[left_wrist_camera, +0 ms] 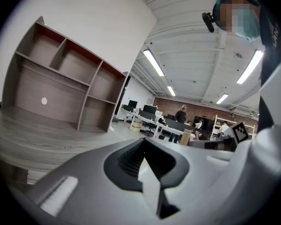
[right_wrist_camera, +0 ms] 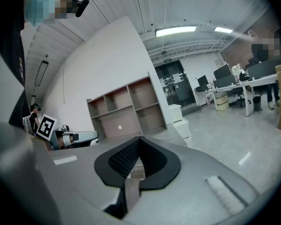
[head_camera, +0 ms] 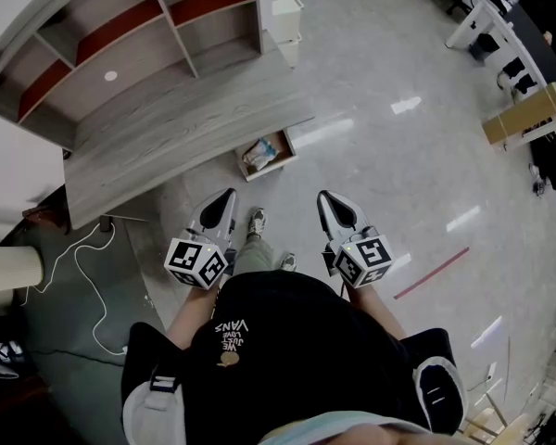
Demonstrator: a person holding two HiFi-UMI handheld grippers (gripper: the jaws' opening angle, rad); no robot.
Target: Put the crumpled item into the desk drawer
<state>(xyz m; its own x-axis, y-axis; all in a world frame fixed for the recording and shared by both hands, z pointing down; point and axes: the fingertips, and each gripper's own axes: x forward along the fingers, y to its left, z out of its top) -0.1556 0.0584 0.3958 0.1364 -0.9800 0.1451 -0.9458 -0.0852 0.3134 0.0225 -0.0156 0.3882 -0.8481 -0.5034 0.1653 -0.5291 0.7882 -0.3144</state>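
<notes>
A crumpled white-and-blue item [head_camera: 259, 154] lies inside the open desk drawer [head_camera: 284, 146], which sticks out below the front edge of the grey wooden desk [head_camera: 167, 128]. My left gripper [head_camera: 227, 197] is held low near the person's body. It points toward the desk and is shut with nothing in it. My right gripper [head_camera: 323, 197] hangs beside it to the right, also shut and empty. Both are well short of the drawer. In the left gripper view the jaws [left_wrist_camera: 143, 140] meet at the tip. The right gripper view shows the same [right_wrist_camera: 139, 138].
A shelf hutch [head_camera: 120, 35] stands on the desk. A white drawer cabinet [head_camera: 285, 12] is at its right end. A white cable [head_camera: 85, 269] trails on the floor at left. The person's shoes [head_camera: 257, 221] are between the grippers. A cardboard box [head_camera: 524, 114] and office desks are far right.
</notes>
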